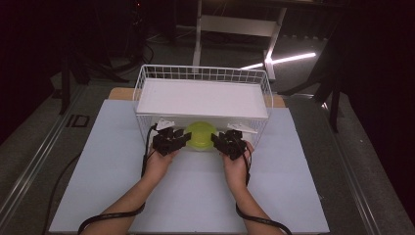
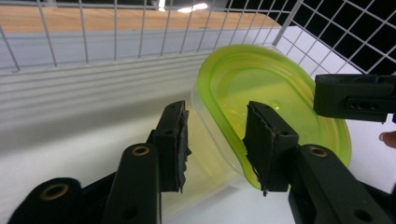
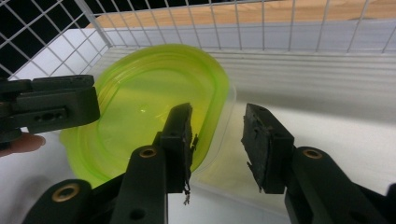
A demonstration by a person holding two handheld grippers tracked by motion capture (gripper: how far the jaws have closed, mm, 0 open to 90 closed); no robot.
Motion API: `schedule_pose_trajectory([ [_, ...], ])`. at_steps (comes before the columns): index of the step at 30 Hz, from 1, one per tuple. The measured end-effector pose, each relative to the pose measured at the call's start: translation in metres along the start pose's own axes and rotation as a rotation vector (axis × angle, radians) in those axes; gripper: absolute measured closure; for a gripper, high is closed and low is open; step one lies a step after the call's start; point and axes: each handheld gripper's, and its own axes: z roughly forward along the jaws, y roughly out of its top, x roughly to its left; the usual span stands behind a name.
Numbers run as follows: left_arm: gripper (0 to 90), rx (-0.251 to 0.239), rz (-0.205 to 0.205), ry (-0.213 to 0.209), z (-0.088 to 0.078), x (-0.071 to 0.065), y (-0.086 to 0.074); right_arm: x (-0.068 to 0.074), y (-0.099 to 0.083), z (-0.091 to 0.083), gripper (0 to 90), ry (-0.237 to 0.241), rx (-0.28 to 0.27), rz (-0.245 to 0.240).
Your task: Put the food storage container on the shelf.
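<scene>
A clear plastic container with a lime-green lid [image 1: 199,133] lies tilted on the white table at the front of a white wire basket [image 1: 203,73]. My left gripper [image 1: 182,138] is at its left end. In the left gripper view the jaws [image 2: 217,126] stand apart astride the lid's rim [image 2: 280,88], with a gap showing beside it. My right gripper [image 1: 218,139] is at the right end. Its jaws [image 3: 217,123] also stand apart across the rim and clear wall of the container [image 3: 144,93]. Each gripper view shows the other gripper beyond the lid.
A white ribbed panel [image 1: 200,98] covers the basket above the container. Wire walls [image 2: 116,32] close in the back and sides. The white tabletop [image 1: 195,196] stretches toward the person's forearms. Dark floor and a desk frame [image 1: 235,24] lie beyond the table.
</scene>
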Motion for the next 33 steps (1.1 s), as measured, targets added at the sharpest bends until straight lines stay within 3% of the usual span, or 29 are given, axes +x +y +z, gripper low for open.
schedule_pose_trajectory([
  [5,56.8,-0.013,-0.013,-0.006,0.003,0.003,0.001,-0.001,0.002,0.003,56.6,-0.01,-0.004,0.008],
  [8,55.5,-0.019,-0.032,-0.02,0.002,0.007,0.0,-0.001,0.003,0.003,52.8,0.017,-0.017,0.028],
  [14,52.3,-0.044,-0.025,-0.017,-0.004,0.007,-0.004,0.004,0.003,-0.002,50.9,0.021,-0.033,-0.007],
  [18,50.1,-0.063,-0.062,-0.044,-0.012,0.005,-0.006,0.009,0.002,-0.01,48.5,0.02,-0.042,-0.038],
  [22,47.3,-0.056,-0.042,-0.044,-0.016,0.004,-0.006,0.012,-0.001,-0.017,48.6,0.015,-0.04,-0.041],
  [23,43.7,-0.073,-0.017,-0.041,-0.027,0.001,-0.006,0.014,-0.006,-0.022,49.7,0.016,-0.051,-0.04],
  [26,37.3,-0.078,-0.024,-0.033,-0.032,0.0,-0.008,0.015,-0.01,-0.025,51.5,0.024,-0.044,-0.036],
  [27,37.3,-0.074,0.009,-0.06,-0.036,0.0,-0.011,0.015,-0.013,-0.025,52.3,0.022,-0.035,-0.041],
  [28,23.7,-0.069,0.075,-0.057,-0.041,-0.004,-0.015,0.017,-0.019,-0.026,57.1,0.021,-0.023,-0.058],
  [30,21.3,-0.064,0.08,-0.055,-0.043,-0.005,-0.016,0.018,-0.024,-0.024,61.0,0.013,0.005,-0.069],
  [33,10.2,-0.046,0.068,-0.084,-0.048,-0.009,-0.026,0.021,-0.031,-0.02,76.8,0.019,0.044,-0.075],
])
